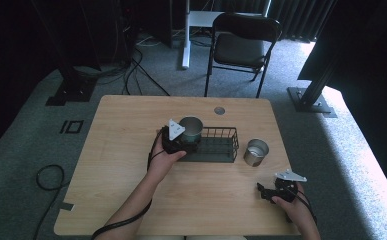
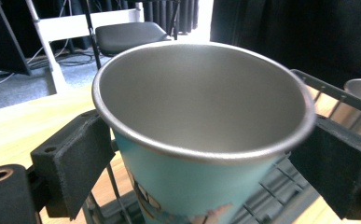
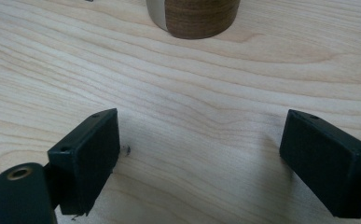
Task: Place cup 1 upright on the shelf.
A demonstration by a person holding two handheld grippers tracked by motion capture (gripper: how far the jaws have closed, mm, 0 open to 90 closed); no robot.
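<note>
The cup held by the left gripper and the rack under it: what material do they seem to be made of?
The cup looks like metal: a dull grey brushed inside and a rolled rim, with a glossy teal printed coat outside. The rack looks like dark-coated wire, judging by its thin bars. The left gripper has matte black, foam-like pads.

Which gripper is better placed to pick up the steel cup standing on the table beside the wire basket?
The right gripper, probably: it is open and empty, low over the table, with the steel cup just ahead of it. The left gripper is busy, its jaws around the teal cup at the wire basket.
</note>
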